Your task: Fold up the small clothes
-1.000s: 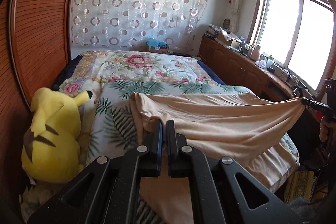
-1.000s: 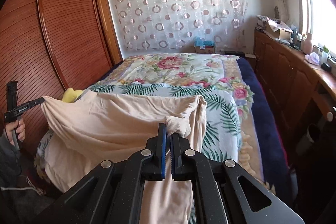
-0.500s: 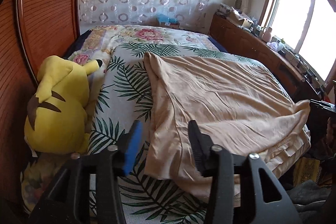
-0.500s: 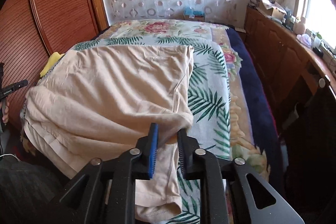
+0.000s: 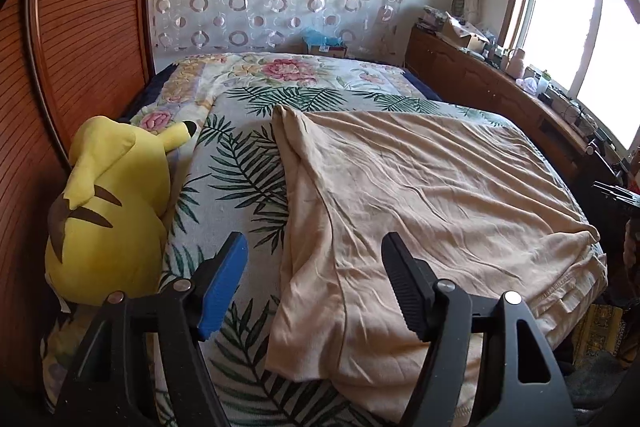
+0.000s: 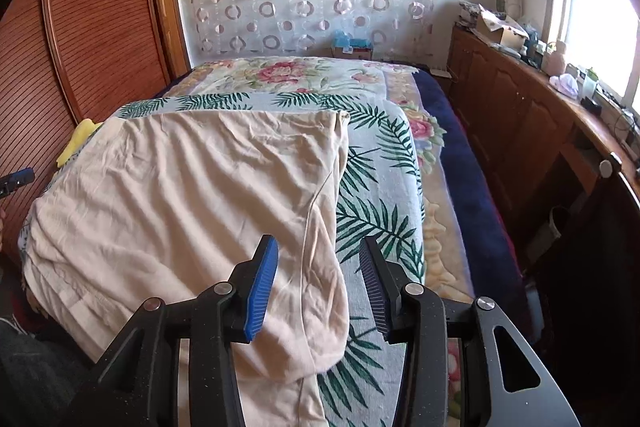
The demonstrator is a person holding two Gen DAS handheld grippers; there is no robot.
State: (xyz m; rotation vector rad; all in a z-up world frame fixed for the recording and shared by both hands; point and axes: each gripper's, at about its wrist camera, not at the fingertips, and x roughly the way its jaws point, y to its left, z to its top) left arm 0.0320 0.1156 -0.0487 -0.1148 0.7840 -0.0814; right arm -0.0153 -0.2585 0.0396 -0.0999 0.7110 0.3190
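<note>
A beige garment (image 5: pixel 420 195) lies spread flat over the near part of the bed, wrinkled, its near edge hanging over the bed's edge. My left gripper (image 5: pixel 314 259) hovers over its near left corner with jaws opening; cloth lies below the gap, the pads are clear of it. In the right wrist view the same garment (image 6: pixel 180 195) fills the left half. My right gripper (image 6: pixel 318 267) is over its near right corner, jaws opening, not pressing the fabric. The other gripper's tip (image 6: pixel 16 179) shows at the left edge.
The bed carries a leaf-print cover (image 5: pixel 240 163) and a floral quilt (image 6: pixel 288 71) behind. A yellow plush toy (image 5: pixel 108 203) lies at the bed's left side by the wooden wardrobe (image 5: pixel 80 27). A wooden cabinet (image 6: pixel 520 115) with clutter runs under the window on the right.
Both grippers were shut on the garment's corners, holding it stretched above the bed. They sank, let go and opened; the garment now lies flat on the bed.
</note>
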